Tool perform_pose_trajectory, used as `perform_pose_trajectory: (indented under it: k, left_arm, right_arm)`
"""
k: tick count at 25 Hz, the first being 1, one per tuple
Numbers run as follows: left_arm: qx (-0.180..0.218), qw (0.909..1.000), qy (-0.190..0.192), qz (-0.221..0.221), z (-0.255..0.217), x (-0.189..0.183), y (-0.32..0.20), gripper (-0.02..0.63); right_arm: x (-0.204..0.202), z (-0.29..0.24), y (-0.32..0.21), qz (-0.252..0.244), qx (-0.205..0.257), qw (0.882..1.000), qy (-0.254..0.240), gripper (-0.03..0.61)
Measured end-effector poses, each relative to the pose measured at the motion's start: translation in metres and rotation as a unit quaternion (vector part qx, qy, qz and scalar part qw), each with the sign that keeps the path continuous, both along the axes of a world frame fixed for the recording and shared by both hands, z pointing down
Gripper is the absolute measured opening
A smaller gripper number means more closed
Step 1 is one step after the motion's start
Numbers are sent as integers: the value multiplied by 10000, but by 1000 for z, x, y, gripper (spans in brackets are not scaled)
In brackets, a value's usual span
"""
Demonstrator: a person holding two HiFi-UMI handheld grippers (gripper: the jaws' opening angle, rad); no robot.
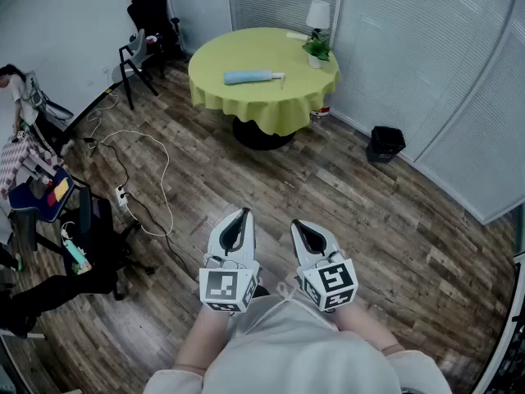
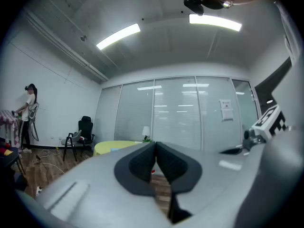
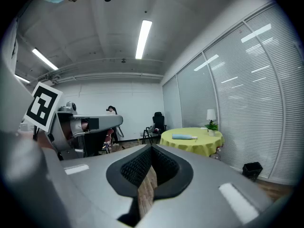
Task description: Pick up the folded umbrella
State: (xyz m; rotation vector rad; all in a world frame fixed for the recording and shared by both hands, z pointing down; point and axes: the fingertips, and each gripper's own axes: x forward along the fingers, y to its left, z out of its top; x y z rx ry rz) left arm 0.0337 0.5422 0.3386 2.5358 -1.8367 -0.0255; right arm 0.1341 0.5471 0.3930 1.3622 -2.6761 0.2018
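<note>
The folded umbrella (image 1: 248, 76) is light blue with a pale handle end and lies flat on a round table with a yellow-green cloth (image 1: 271, 105), far across the room. In the right gripper view the umbrella (image 3: 184, 137) shows on the table top (image 3: 199, 144) to the right of the jaws. My left gripper (image 1: 240, 213) and right gripper (image 1: 297, 223) are held side by side near my body, well short of the table. Both are shut with nothing between the pads. The left gripper (image 2: 155, 144) points level toward the table (image 2: 111, 147); the right gripper (image 3: 152, 148) points slightly down.
A lamp (image 1: 317, 15) and a potted plant (image 1: 317, 50) stand at the table's far edge. A black bin (image 1: 385, 144) sits by the glass wall. Chairs (image 1: 148, 31) stand at the back left. Cables (image 1: 148, 179) trail over the wooden floor, beside an office chair (image 1: 94, 245). A person (image 1: 12, 89) stands far left.
</note>
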Motion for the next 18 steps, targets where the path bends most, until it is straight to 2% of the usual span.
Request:
perform_pose_trajectory:
  k: [10,18]
  left_arm:
    - [-29,10000,-6,31,4,15,-4,6]
    - [-256,9997,-40,33,26,25,-10,6]
  right_arm:
    - [17,4,-3,61,-25,10000,-6,-2]
    - [27,27,-10,18,-374,9993,33,-2]
